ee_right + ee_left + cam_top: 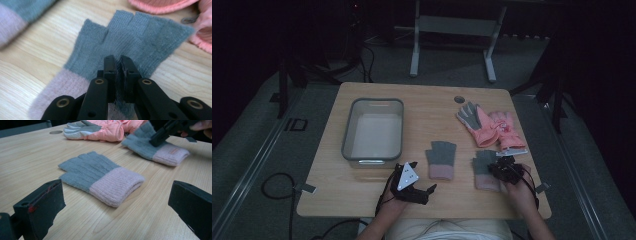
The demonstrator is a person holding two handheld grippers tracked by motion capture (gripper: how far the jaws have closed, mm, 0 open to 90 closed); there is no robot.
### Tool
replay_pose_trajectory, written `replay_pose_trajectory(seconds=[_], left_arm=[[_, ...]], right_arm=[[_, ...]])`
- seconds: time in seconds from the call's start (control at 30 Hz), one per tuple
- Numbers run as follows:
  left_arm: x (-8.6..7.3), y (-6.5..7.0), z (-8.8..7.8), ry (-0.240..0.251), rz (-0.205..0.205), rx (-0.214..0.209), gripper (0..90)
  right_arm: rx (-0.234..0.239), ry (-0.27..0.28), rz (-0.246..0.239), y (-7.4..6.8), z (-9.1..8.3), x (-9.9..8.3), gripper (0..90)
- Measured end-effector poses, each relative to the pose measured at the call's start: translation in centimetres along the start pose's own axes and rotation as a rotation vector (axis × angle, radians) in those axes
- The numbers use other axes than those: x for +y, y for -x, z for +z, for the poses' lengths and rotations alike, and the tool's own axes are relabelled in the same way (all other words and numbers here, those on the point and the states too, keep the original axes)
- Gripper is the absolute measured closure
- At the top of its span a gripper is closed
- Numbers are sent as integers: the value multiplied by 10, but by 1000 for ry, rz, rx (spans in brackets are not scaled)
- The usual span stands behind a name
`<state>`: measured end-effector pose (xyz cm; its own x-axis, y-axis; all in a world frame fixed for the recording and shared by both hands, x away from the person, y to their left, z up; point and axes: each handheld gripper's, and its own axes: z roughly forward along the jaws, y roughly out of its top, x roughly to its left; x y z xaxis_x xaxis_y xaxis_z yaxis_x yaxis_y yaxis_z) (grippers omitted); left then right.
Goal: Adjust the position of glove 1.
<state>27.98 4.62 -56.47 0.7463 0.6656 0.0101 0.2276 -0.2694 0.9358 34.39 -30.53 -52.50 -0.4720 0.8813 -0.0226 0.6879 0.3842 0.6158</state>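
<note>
Between shut right gripper (119, 65) jaws, grey fingerless glove (135, 42), pink cuff

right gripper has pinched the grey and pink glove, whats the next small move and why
Probably a short lift straight up. The right gripper is shut on a fold of the right-hand grey and pink glove, which otherwise lies flat on the table. Raising it would show whether the pinch holds before it is carried toward the grey bin. The left gripper stands open, idle.

Wooden table (422, 102) carries a grey bin (373, 131), two knit gloves (441, 159) and pink ski gloves (489, 127).
</note>
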Motion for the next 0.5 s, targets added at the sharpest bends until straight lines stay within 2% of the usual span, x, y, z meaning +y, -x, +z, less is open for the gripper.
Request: replay_pose_trajectory(seconds=[0.07,0.17,0.27,0.47,0.5], left_arm=[[0,0,0,0,1,-1,0],[0,0,0,-2,1,0,0],[0,0,0,-1,1,0,0],[0,0,0,-1,5,2,0],[0,1,0,-3,7,4,0]], right_arm=[[-5,21,2,-2,-8,6,845],[15,62,16,-5,-21,19,846],[24,95,6,-11,-32,34,847],[56,153,9,-25,-43,61,848],[59,158,-4,-29,-43,65,848]])
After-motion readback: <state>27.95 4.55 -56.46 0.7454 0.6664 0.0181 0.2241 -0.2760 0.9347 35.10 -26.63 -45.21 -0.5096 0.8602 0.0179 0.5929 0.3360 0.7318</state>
